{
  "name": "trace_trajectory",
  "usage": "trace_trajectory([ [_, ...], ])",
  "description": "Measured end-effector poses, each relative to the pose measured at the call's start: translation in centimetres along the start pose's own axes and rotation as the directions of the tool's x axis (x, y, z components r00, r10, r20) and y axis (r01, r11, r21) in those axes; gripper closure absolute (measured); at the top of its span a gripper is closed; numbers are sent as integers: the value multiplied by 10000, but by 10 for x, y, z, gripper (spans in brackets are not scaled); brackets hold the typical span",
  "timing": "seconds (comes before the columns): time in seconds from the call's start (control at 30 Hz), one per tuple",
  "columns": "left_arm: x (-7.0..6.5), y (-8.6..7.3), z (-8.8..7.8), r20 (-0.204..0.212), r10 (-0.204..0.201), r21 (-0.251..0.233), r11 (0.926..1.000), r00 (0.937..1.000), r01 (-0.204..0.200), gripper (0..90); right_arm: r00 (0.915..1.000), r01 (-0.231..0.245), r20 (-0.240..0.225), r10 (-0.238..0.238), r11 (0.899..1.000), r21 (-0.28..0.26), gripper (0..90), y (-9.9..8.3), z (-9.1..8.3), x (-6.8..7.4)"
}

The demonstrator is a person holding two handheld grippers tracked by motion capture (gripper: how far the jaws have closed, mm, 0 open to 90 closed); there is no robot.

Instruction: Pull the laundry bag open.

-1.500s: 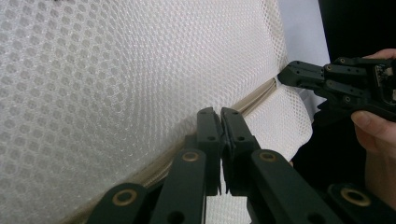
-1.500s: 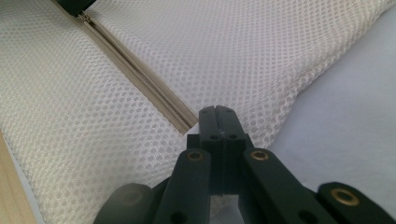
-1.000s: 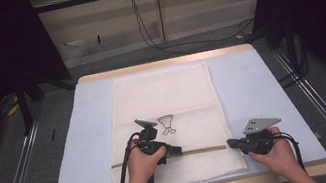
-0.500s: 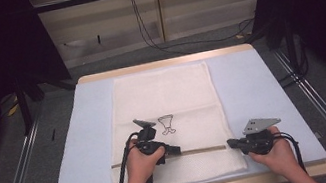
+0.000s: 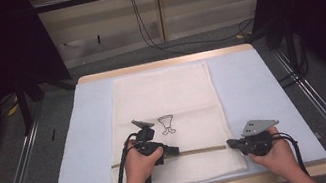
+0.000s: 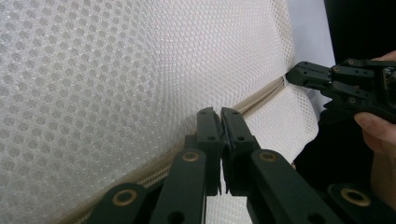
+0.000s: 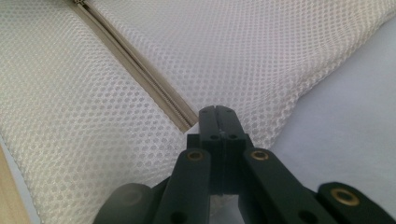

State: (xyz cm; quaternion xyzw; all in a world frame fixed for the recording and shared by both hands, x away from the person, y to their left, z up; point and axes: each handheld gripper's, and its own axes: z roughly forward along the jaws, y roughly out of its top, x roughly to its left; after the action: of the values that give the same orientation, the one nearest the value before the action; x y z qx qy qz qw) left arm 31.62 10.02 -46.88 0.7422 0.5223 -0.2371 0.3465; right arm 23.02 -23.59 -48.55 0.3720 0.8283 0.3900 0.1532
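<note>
Left gripper (image 5: 174, 150), a black two-jaw claw, lies closed on the beige zip line (image 5: 197, 151) of a white mesh laundry bag (image 5: 164, 96); its jaws are pressed together over the zip, though whether they pinch the slider itself cannot be made out, since the jaw tips cover that spot. The left hand (image 5: 139, 165) wraps the gripper body, and its forearm is cut off by the bottom edge. The bag lies flat on a pale blue foam mat (image 5: 82, 136) covering a wooden table (image 5: 161, 64), with a small dark printed figure (image 5: 167, 124) on its mesh just above the zip. Right gripper (image 5: 231, 144), also black, has its jaws shut at the bag's right edge, on the end of the zip; the mesh caught between them is hidden by the tips. The right hand (image 5: 275, 150) holds it.

The left gripper view shows the honeycomb weave and the right gripper's tip (image 6: 303, 74) at the zip end, details too small from above. The right gripper view shows the zip's teeth (image 7: 140, 70) and the mat (image 7: 345, 130) beside the bag's edge.
</note>
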Motion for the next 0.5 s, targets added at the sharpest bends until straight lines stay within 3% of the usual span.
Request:
trace_trajectory([
  [0.5,6,-1,-3,-36,-228,82,9997,9997,228,873,10000,46,75,-46,9999,92,900,1,0,1],
])
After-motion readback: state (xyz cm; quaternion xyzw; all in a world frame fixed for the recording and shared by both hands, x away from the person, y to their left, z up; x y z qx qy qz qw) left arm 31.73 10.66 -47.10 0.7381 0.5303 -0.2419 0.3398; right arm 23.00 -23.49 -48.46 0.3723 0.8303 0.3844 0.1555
